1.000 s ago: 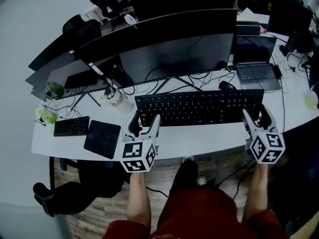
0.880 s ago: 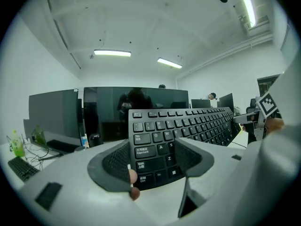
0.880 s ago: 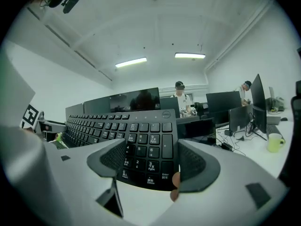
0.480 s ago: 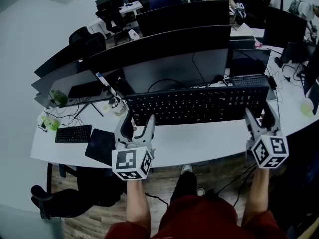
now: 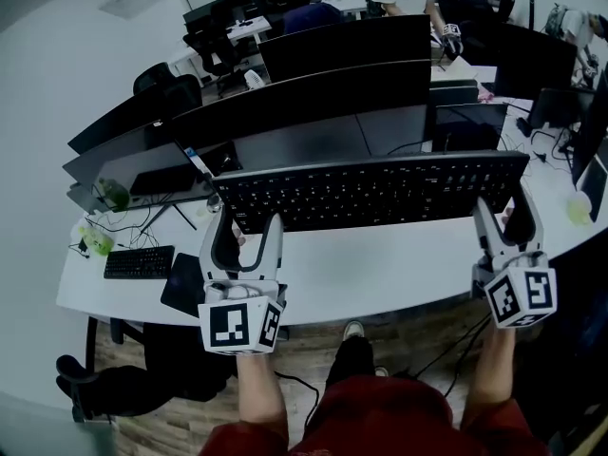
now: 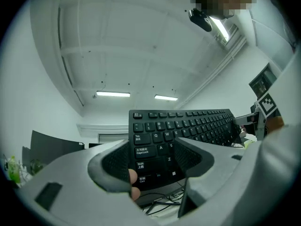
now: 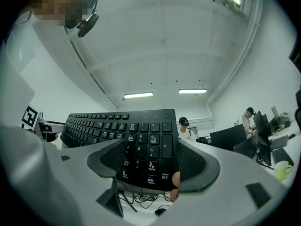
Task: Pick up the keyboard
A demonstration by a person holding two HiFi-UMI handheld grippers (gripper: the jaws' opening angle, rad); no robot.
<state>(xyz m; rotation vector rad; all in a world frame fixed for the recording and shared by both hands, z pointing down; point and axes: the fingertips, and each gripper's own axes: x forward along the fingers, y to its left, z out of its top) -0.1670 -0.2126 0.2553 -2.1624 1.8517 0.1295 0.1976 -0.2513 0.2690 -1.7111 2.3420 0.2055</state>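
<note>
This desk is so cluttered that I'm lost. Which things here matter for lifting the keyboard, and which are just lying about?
In the job:
- long keyboard, held up off the desk
- left hand-held gripper, on one end
- right hand-held gripper, on the other end

Lying about:
- small keyboard
- dark pad
- monitors

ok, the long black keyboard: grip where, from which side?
Grip its two short ends at the near edge, coming from the person's side. The long keyboard is wide and thin, so one tool per end keeps it level; the monitors block the far side. The left tool and right tool hold it that way.
</note>
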